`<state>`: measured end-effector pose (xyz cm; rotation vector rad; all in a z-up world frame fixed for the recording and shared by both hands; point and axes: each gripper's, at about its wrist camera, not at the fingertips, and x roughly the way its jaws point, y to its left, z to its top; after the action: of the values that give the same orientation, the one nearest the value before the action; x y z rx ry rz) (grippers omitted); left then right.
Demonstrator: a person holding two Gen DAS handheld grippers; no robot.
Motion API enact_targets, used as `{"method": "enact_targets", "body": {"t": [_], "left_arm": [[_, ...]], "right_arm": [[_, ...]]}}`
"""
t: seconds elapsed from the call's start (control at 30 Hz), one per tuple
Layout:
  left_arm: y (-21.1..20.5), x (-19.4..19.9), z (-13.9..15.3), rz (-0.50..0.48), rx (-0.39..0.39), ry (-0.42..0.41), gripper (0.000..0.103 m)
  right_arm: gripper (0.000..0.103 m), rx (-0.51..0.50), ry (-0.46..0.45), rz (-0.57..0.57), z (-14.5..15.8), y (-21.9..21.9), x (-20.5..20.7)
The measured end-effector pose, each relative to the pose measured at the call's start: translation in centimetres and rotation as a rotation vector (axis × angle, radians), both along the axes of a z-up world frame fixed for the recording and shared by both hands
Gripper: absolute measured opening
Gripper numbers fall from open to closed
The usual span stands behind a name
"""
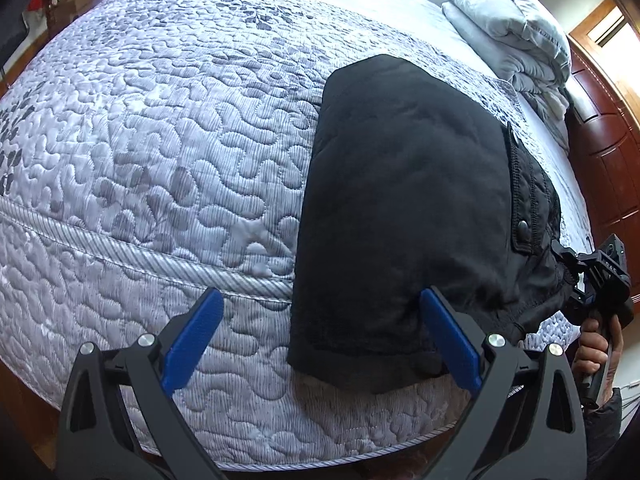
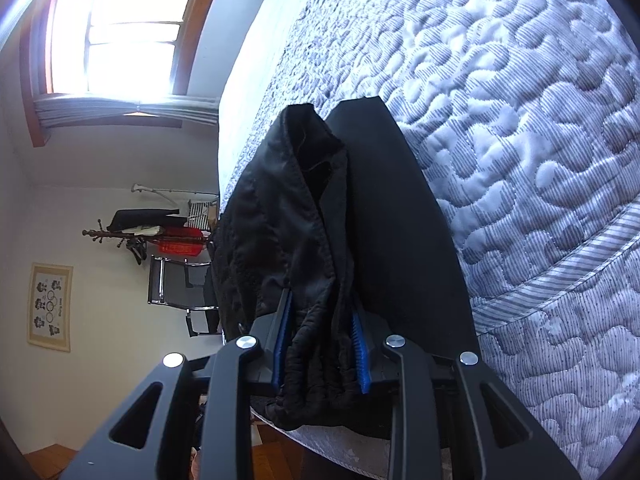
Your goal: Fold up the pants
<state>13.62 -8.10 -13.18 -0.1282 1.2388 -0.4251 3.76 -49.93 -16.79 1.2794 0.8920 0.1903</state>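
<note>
Pants [image 1: 404, 208] folded on bed [image 1: 160, 140], hem at edge. My right tool [image 2: 320, 354] pinching bunched waistband; left tool [image 1: 320, 340] spread wide, hem corner between fingers.

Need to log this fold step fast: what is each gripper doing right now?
Left gripper: open, fingers spread, holding nothing.
Right gripper: closed on the bunched waistband of the black pants.

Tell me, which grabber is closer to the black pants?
Right. The right gripper is clamped on the pants at their bunched edge; the left gripper hangs open just beside them, not gripping.
</note>
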Motion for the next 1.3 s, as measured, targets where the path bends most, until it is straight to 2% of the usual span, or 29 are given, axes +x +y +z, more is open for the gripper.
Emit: {"method": "enact_targets", "body": {"t": [0.03, 0.1, 0.17, 0.23, 0.3, 0.33, 0.63, 0.77, 0.9, 1.2, 1.3], "left_arm": [[0.0, 0.0, -0.1, 0.000, -0.002, 0.000, 0.098], [0.0, 0.1, -0.1, -0.001, -0.005, 0.001, 0.098], [0.1, 0.0, 0.0, -0.001, -0.007, 0.001, 0.098], [0.2, -0.2, 0.2, -0.002, -0.001, -0.005, 0.098], [0.3, -0.4, 0.3, -0.004, 0.004, -0.012, 0.098], [0.4, -0.5, 0.3, -0.003, 0.005, -0.013, 0.098], [0.9, -2.1, 0.4, 0.002, -0.004, -0.010, 0.098], [0.4, -3.0, 0.3, -0.012, -0.005, -0.005, 0.098], [-0.3, -3.5, 0.0, -0.036, 0.002, 0.003, 0.098], [-1.5, -4.1, 2.3, -0.081, -0.012, -0.058, 0.098], [-1.8, -4.2, 3.2, -0.091, -0.005, -0.090, 0.098]], "right_arm": [[0.028, 0.000, 0.000, 0.001, 0.0, 0.0, 0.0], [0.042, -0.005, 0.005, 0.006, -0.2, -0.1, -0.1], [0.044, -0.029, 0.004, 0.020, 0.3, 0.1, -0.1], [0.054, -0.070, 0.005, 0.043, 1.1, 0.7, 0.1], [0.069, -0.076, -0.009, 0.051, 1.8, 0.9, -0.1], [0.070, -0.081, -0.009, 0.050, 2.0, 1.0, -0.4], [0.069, -0.091, -0.014, 0.045, 1.9, 1.3, -3.8], [0.046, -0.112, -0.007, 0.038, 1.6, 1.8, -4.2], [0.037, -0.123, -0.014, 0.026, 1.8, 1.9, -4.2], [0.033, -0.167, -0.060, 0.041, 4.7, 2.8, -5.3], [0.033, -0.177, -0.044, 0.042, 4.3, 2.8, -5.4]]}}
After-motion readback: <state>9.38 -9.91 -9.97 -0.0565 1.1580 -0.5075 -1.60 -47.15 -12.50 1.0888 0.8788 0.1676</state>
